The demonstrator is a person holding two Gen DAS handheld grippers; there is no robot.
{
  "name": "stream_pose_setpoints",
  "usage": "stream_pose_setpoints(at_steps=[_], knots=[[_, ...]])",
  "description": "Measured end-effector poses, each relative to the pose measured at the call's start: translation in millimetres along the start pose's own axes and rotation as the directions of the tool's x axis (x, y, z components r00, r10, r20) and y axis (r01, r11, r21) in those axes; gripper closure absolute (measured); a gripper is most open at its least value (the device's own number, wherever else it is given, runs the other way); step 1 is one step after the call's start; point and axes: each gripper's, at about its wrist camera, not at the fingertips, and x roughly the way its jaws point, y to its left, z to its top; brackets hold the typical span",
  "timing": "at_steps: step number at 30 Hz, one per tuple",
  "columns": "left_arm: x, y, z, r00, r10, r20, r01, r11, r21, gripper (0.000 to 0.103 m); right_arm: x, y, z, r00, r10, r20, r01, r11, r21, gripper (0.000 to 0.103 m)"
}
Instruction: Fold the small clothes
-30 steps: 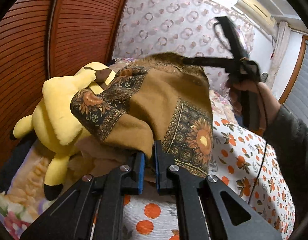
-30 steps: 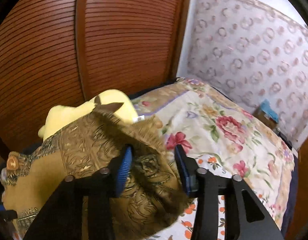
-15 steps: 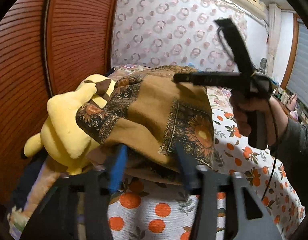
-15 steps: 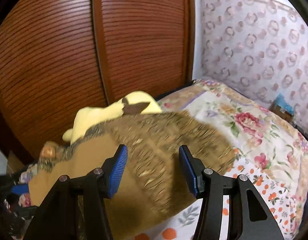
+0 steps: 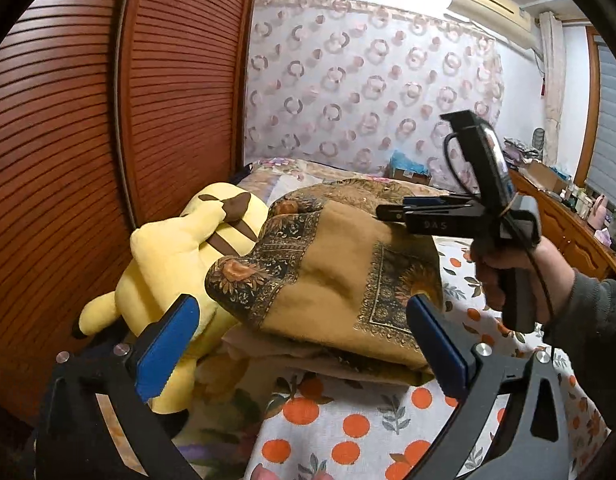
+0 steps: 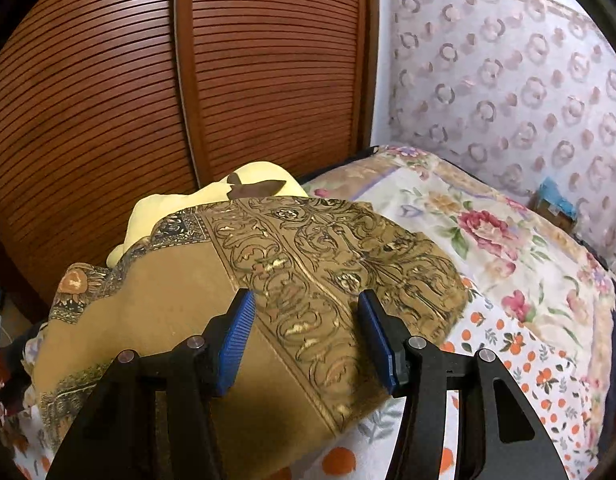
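The brown scarf (image 5: 332,280) is seen lying folded on the bed (image 5: 348,432), on top of some pale cloth, with its far side against a yellow plush (image 5: 175,264). The left hand-held gripper (image 5: 303,344) is being opened wide, and nothing is pinched between its pads. The right hand-held gripper (image 6: 303,332) is held half open just over the scarf, and no cloth looks gripped by it. The fold seems nearly done. The scarf may still need to be patted flat. No other clothes waiting to be folded can be made out.
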Motion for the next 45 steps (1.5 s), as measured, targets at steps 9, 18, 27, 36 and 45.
stream_pose_setpoints(at_steps=[9, 18, 27, 36, 45], knots=[[-20, -19, -2, 1.0, -0.024, 0.015, 0.023, 0.998, 0.05, 0.0, -74, 14, -32, 0.998, -0.024, 0.054, 0.021, 0.999, 0.04, 0.047], [-46, -53, -4, 0.996, -0.087, 0.036, 0.082, 0.988, 0.13, 0.0, -147, 22, -82, 0.993, -0.098, 0.068, 0.09, 0.99, 0.105, 0.044], [-62, -92, -7, 0.987, -0.157, 0.025, 0.149, 0.971, 0.187, 0.0, -218, 39, -125, 0.982, -0.17, 0.08, 0.157, 0.976, 0.154, 0.032], [-66, -127, -12, 0.973, -0.23, -0.015, 0.228, 0.951, 0.21, 0.0, -273, 54, -162, 0.956, -0.285, 0.073, 0.261, 0.935, 0.24, 0.031], [-78, -163, -18, 0.958, -0.283, -0.038, 0.284, 0.931, 0.231, 0.0, -311, 71, -182, 0.924, -0.38, 0.042, 0.349, 0.885, 0.308, 0.031]])
